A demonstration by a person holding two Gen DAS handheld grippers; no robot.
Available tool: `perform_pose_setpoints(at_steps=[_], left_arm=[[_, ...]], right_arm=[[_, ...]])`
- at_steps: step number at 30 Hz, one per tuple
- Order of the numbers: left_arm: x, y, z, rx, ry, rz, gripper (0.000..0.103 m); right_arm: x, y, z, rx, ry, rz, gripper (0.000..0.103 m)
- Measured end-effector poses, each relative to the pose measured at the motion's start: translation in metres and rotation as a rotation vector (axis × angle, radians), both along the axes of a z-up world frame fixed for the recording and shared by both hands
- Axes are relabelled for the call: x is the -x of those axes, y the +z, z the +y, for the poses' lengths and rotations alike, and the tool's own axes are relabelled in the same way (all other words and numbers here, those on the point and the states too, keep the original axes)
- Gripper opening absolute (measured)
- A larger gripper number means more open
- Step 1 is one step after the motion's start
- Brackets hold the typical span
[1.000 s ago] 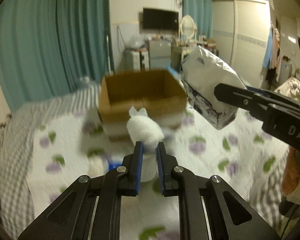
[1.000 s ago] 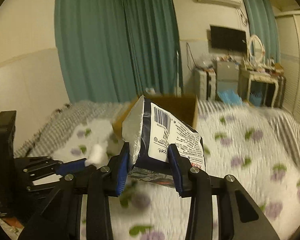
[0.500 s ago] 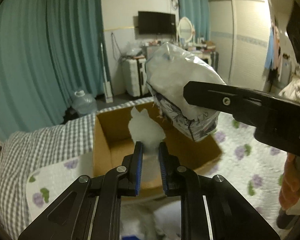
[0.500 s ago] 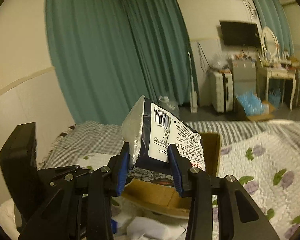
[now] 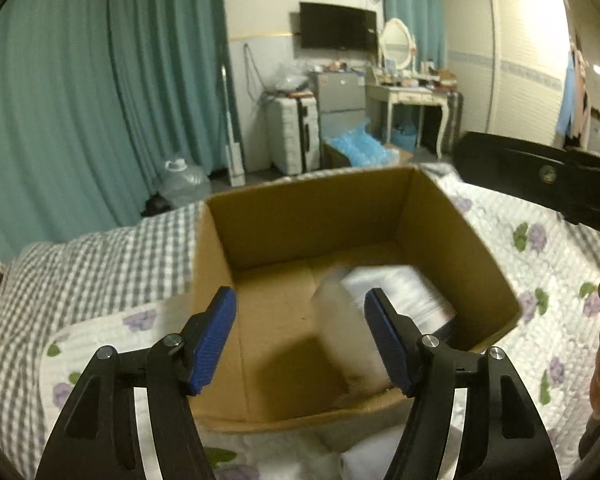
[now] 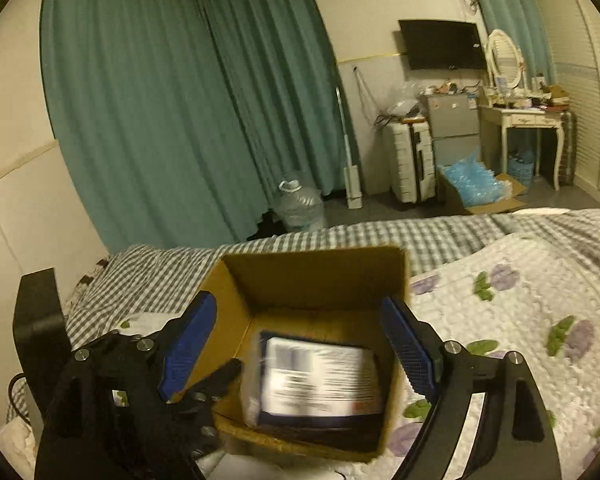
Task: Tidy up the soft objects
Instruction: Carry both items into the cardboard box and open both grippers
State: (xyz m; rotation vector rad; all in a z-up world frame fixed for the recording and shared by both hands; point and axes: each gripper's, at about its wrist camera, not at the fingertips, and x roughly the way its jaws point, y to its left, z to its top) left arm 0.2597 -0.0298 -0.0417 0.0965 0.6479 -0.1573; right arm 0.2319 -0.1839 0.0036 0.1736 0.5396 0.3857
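An open cardboard box (image 5: 440, 216) stands on the bed; it also shows in the right wrist view (image 6: 316, 276). My left gripper (image 5: 300, 340) is open and empty over the box. A blurred white soft bundle (image 5: 348, 344) is inside the box below it. My right gripper (image 6: 300, 344) is open and empty over the same box. The dark blue and white packet (image 6: 316, 384) lies blurred inside the box; it also shows in the left wrist view (image 5: 400, 292). The right gripper's black body (image 5: 540, 184) shows at the right of the left wrist view.
The bed has a white quilt with purple flowers (image 6: 520, 320) and a grey checked blanket (image 5: 100, 264). More white soft items (image 5: 372, 456) lie in front of the box. Teal curtains (image 6: 160, 100), a suitcase (image 6: 412, 164) and a dressing table (image 6: 524, 120) stand beyond the bed.
Both grippers opened. The white bundle left the left gripper and the packet left the right gripper; both are now in the box. Both grippers moved closer over the box.
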Motion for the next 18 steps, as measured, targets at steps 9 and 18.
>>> perform_pose_setpoints(at_steps=[9,18], left_arm=[[0.076,0.086,0.021,0.009,0.017,-0.205,0.068],[0.162,0.135,0.039,0.02,0.032,-0.369,0.081]], right_arm=[[0.074,0.071,-0.009,0.08,-0.036,-0.099,0.096],[0.178,0.114,-0.008,0.188,-0.057,-0.155,0.102]])
